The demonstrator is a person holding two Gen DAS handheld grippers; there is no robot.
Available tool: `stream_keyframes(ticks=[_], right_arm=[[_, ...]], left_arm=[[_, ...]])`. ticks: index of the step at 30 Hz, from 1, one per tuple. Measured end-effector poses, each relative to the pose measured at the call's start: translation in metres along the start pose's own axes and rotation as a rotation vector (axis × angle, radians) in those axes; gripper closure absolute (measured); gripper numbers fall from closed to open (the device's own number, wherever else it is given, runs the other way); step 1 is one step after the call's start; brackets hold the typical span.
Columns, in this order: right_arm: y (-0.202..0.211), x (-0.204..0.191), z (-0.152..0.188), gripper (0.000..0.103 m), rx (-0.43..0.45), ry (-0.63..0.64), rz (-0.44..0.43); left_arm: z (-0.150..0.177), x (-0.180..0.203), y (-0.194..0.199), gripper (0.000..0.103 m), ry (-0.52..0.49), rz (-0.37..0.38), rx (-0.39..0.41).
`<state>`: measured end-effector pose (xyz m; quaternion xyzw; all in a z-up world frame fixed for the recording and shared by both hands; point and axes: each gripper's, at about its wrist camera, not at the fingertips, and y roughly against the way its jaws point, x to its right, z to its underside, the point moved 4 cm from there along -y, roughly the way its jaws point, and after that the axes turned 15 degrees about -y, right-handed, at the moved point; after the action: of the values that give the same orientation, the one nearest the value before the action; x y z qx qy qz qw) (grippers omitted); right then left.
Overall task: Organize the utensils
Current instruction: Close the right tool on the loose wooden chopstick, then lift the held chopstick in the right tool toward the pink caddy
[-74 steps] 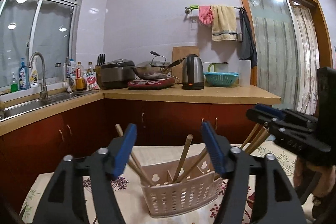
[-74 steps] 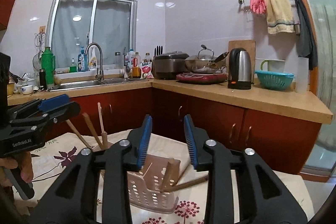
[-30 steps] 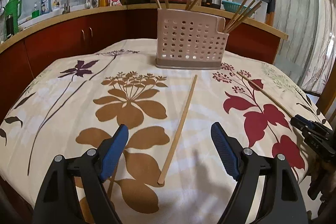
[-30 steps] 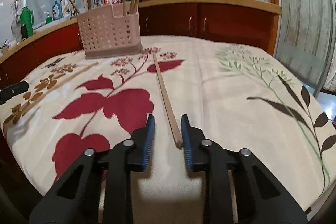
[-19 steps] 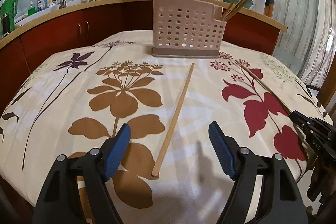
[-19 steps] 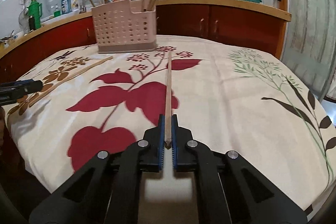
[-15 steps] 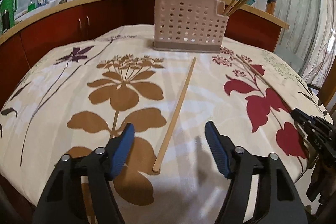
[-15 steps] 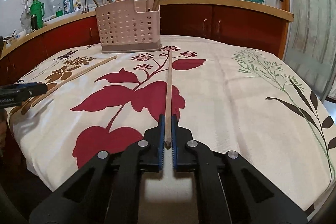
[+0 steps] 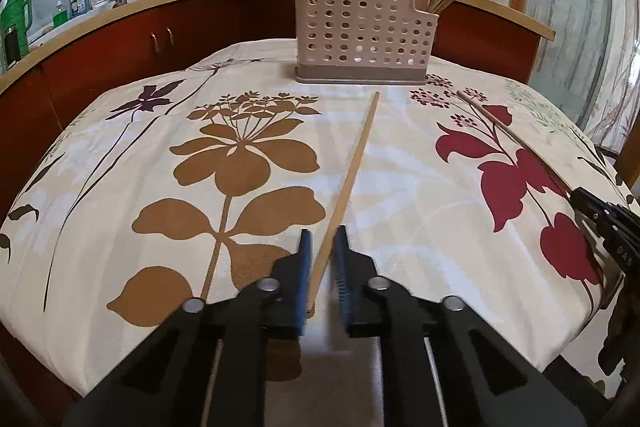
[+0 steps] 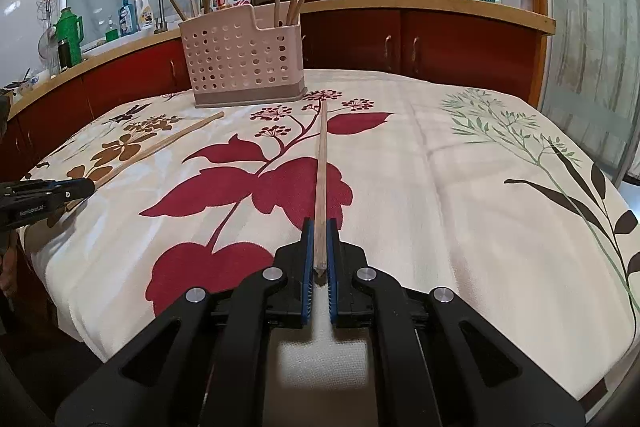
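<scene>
From the left wrist view, the left gripper (image 9: 321, 247) has its two blue-padded jaws pressed in on the near end of one wooden chopstick (image 9: 352, 171), which lies on the flowered tablecloth (image 9: 120, 163) and runs away toward the far middle of the table. Its far tip stops just short of the pink perforated utensil holder (image 9: 362, 27), which stands upright at the far edge of the cloth. Seven chopsticks stick up out of the holder: four from the taller left part and three leaning right from the lower right compartment. A second loose chopstick (image 9: 508, 133) lies on the right side of the cloth, and its near end runs into the black tip of the right gripper (image 9: 588, 201) at the right edge. From the right wrist view, the right gripper (image 10: 317, 247) is pinched on the near end of that second chopstick (image 10: 321, 163), which points straight at the holder (image 10: 240, 55) in the far left middle. Here the holder shows three sticks in the right compartment and four at the left end, one of them pale. The first chopstick (image 10: 160, 147) lies to the left, its near end in the left gripper (image 10: 86, 185), which enters from the left edge.
</scene>
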<state>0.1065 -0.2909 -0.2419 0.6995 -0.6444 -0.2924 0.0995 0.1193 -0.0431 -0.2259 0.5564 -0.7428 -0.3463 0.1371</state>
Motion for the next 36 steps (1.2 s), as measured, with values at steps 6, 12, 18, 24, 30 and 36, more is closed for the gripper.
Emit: stream_keyframes(ticks=[6,12,18,24,30,36], right_arm=[[0.008,-0.003,-0.005,0.096,0.018,0.005,-0.007],[0.022,-0.008,-0.017,0.096,0.051,0.004,-0.017],[0.042,-0.016,-0.037,0.096,0.108,0.006,-0.031],[0.062,-0.024,-0.056,0.096,0.161,0.01,-0.042],[0.08,-0.033,-0.074,0.096,0.206,0.018,-0.048],[0.094,-0.043,-0.09,0.096,0.24,0.027,-0.058]], left_arm=[[-0.003,0.003,0.008,0.097,-0.026,-0.012,0.02],[-0.017,0.002,0.03,0.097,-0.059,-0.048,0.087],[-0.035,-0.002,0.058,0.097,-0.074,-0.079,0.175],[-0.053,-0.007,0.082,0.097,-0.093,-0.113,0.255],[-0.066,-0.014,0.103,0.097,-0.092,-0.12,0.313],[-0.076,-0.019,0.117,0.097,-0.087,-0.11,0.351]])
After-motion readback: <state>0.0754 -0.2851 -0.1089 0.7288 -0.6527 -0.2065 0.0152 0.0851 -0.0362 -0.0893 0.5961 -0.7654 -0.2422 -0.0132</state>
